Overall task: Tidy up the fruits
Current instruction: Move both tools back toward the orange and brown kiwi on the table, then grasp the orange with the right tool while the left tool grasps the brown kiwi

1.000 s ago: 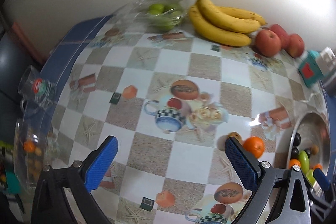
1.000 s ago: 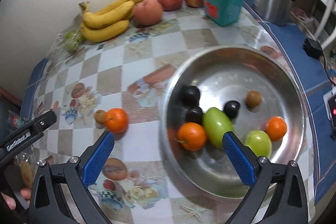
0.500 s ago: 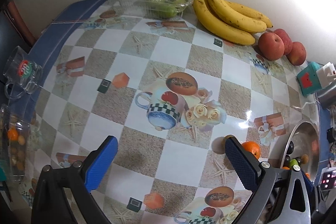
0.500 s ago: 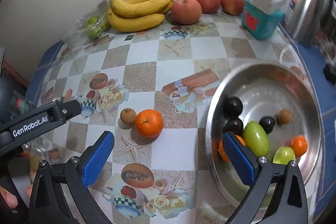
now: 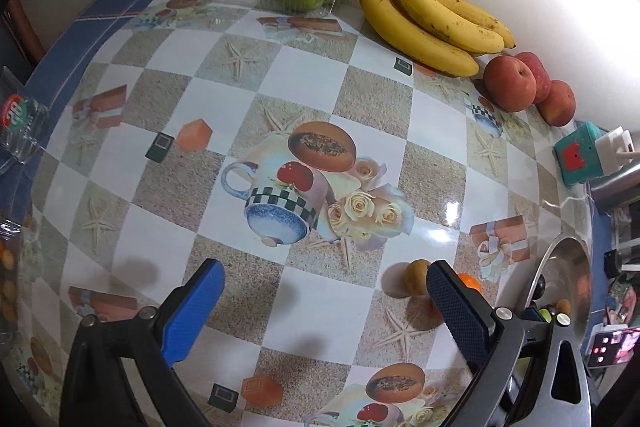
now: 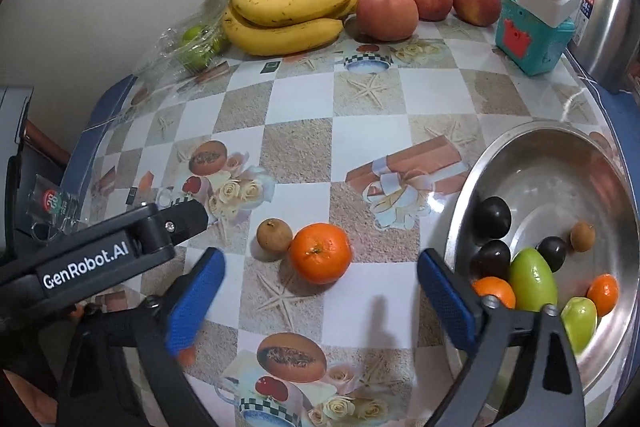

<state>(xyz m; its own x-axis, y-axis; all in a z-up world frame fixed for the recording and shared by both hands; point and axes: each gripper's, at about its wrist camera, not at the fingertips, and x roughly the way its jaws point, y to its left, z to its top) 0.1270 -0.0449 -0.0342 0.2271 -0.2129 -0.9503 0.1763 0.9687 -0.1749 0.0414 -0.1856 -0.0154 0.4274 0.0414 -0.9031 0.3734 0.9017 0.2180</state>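
Nearest us, our right hand-held gripper (image 6: 320, 301) hangs over the checkered counter (image 6: 372, 115), its jaws wide but closing with nothing pressed between them. Our left hand-held gripper (image 5: 324, 301) is spread wide and empty. Just past the right one's blue pads lies an orange (image 6: 320, 253), touching a small brown fruit (image 6: 274, 235). To the right, the steel bowl (image 6: 560, 171) holds dark, green and orange fruits. Farthest, against the wall, sit bananas (image 6: 288, 15) and apples (image 6: 387, 11).
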